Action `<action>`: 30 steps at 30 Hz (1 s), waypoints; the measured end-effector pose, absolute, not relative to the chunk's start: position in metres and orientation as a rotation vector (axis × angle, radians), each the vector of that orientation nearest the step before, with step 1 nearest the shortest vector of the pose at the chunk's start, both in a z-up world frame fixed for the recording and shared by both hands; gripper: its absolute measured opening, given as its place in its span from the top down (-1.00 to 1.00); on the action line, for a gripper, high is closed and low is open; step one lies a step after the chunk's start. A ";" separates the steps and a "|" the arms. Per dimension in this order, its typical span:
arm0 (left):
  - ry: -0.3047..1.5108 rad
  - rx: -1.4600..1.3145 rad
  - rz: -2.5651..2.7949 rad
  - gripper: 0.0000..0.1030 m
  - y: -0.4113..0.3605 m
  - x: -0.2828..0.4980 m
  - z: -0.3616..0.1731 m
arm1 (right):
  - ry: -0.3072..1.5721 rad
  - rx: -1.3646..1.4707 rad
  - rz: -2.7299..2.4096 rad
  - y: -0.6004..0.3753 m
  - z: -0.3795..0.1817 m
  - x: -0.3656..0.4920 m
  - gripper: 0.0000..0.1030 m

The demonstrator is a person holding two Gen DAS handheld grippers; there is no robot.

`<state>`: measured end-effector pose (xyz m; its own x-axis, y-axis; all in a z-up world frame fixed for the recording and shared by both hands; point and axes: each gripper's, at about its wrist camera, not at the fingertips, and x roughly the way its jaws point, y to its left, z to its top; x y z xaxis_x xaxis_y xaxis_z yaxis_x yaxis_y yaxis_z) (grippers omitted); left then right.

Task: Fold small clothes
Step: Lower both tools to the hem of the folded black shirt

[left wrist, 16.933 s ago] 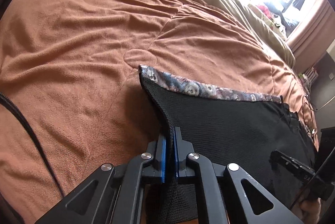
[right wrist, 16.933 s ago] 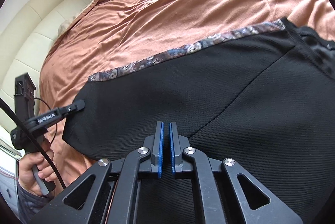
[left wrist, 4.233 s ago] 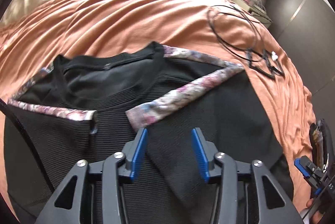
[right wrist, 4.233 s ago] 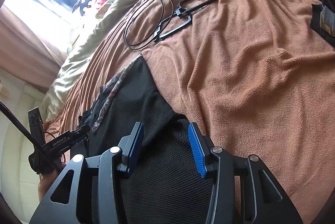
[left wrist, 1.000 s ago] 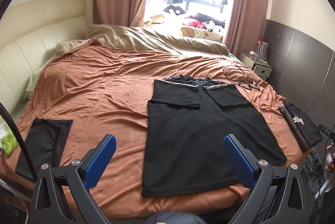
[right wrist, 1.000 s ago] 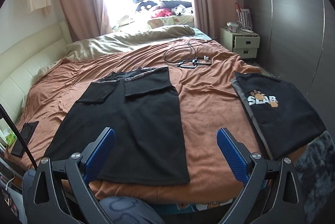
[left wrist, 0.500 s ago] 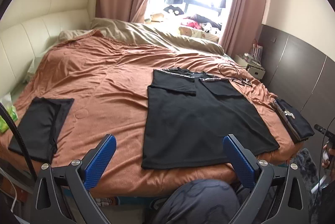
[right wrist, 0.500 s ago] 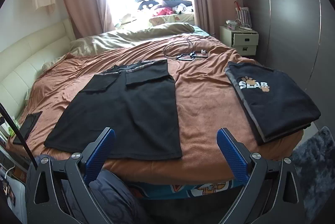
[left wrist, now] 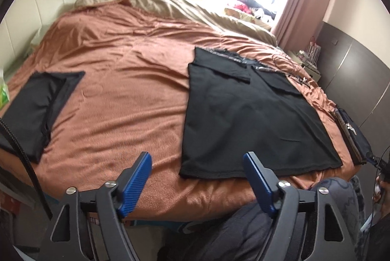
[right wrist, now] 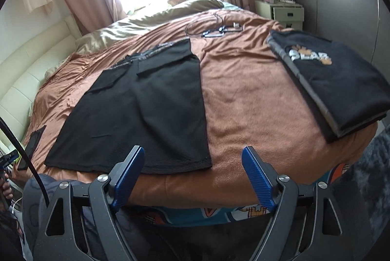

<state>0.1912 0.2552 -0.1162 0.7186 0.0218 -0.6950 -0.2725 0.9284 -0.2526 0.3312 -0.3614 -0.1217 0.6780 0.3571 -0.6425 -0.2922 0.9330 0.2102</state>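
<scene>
A black T-shirt [left wrist: 246,114] lies flat on the brown bedspread [left wrist: 126,90], both sleeves folded inward, hem toward me. It also shows in the right wrist view [right wrist: 146,112]. My left gripper [left wrist: 197,168] is open and empty, near the bed's front edge just short of the hem's left corner. My right gripper [right wrist: 192,163] is open and empty, just short of the hem's right corner.
A folded black garment [left wrist: 31,105] lies at the bed's left edge. A folded black shirt with a white logo [right wrist: 329,75] lies at the right edge. A black cable with a hanger [right wrist: 214,29] lies beyond the shirt. My knees [left wrist: 256,226] are at the bed's front.
Both grippers have come closer to the bed's front edge and lower, toward the shirt's hem. Both stay open. The shirt has not moved.
</scene>
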 end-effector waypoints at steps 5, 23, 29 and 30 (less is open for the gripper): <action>0.834 -0.420 0.185 -0.19 0.272 0.216 -0.156 | 0.809 0.120 0.359 -0.352 -0.147 0.365 -0.41; 0.978 -0.525 0.136 0.40 0.286 0.271 -0.223 | 0.917 0.149 0.418 -0.327 -0.203 0.439 -0.05; 0.975 -0.586 0.147 0.54 0.294 0.282 -0.229 | 0.903 0.245 0.445 -0.332 -0.214 0.453 0.05; 0.969 -0.598 0.149 0.54 0.295 0.280 -0.230 | 0.906 0.260 0.450 -0.333 -0.217 0.454 0.04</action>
<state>0.2800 0.2947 -0.2301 0.5703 -0.1410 -0.8092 -0.3771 0.8303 -0.4104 0.4541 -0.3333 -0.2167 0.5332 0.4795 -0.6970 -0.2648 0.8771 0.4008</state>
